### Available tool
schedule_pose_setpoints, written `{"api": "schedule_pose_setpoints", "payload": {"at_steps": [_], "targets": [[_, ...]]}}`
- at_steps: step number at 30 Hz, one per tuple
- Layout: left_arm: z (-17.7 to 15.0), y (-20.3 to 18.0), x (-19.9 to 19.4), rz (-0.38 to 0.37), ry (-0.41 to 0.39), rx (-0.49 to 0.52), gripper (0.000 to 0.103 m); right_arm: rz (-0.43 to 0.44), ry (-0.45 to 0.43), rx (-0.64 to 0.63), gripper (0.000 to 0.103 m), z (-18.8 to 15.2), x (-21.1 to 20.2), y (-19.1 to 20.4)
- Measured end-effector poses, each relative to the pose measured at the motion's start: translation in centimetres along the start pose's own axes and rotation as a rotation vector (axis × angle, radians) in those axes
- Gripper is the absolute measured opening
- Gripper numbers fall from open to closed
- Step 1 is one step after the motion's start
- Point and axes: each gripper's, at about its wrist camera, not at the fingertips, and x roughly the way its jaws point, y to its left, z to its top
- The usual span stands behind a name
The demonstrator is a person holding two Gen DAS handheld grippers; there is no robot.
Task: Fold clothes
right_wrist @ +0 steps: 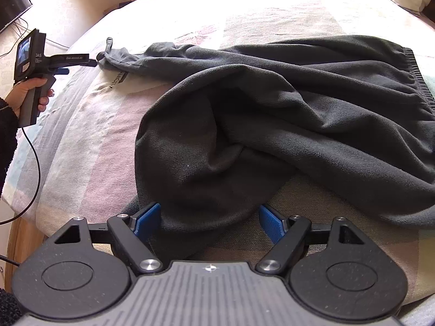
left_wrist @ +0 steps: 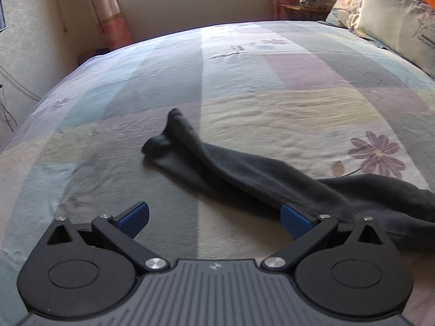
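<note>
The bed [left_wrist: 244,87] carries the dark grey sweatpants [right_wrist: 299,103] spread loosely, probably to give folding room; bare patchwork sheet lies open ahead of both tools. One leg [left_wrist: 217,163] trails ahead of the left gripper [left_wrist: 214,220], whose fingers [left_wrist: 295,221] gape empty, one touching cloth. The right gripper [right_wrist: 209,221] stands wide, straddling a bunched fold without pinching it.

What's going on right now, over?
Both jaws open, nothing gripped. Dark trousers lie crumpled on the bed; one bunched end sits between the right gripper jaws. Nothing in the way.
</note>
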Motion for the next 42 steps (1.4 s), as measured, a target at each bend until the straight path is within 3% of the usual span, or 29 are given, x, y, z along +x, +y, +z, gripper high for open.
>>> {"api": "schedule_pose_setpoints", "payload": {"at_steps": [6, 13, 16, 23, 26, 35, 39, 42], "targets": [[3.0, -5.3, 0.4, -0.129, -0.044, 0.053, 0.102, -0.006, 0.007, 0.013, 0.083, 0.1, 0.5, -0.3], [2.3, -10.6, 3.7, -0.196, 0.042, 0.18, 0.102, -0.012, 0.001, 0.026, 0.083, 0.0, 0.2, -0.9], [0.1, -11.1, 3.5, -0.191, 0.061, 0.236, 0.102, -0.011, -0.003, 0.03, 0.083, 0.0, 0.1, -1.2], [-3.8, -7.2, 1.8, -0.215, 0.16, 0.118, 0.102, 0.005, -0.012, 0.034, 0.083, -0.1, 0.0, -1.6], [-5.2, -6.7, -0.4, -0.203, 0.156, 0.117, 0.102, 0.005, -0.017, 0.019, 0.083, -0.2, -0.2, -1.3], [-10.9, -10.9, -8.1, -0.435, 0.164, 0.193, 0.103, -0.004, -0.054, 0.027, 0.083, -1.1, -1.6, -1.1], [-12.3, -13.1, -10.4, -0.452, 0.176, 0.226, 0.102, 0.003, -0.071, 0.031, 0.083, -1.6, -2.3, -1.1], [-12.9, -14.9, -12.8, -0.482, 0.142, 0.29, 0.102, 0.003, -0.084, 0.036, 0.083, -2.2, -2.9, -1.4]]}}
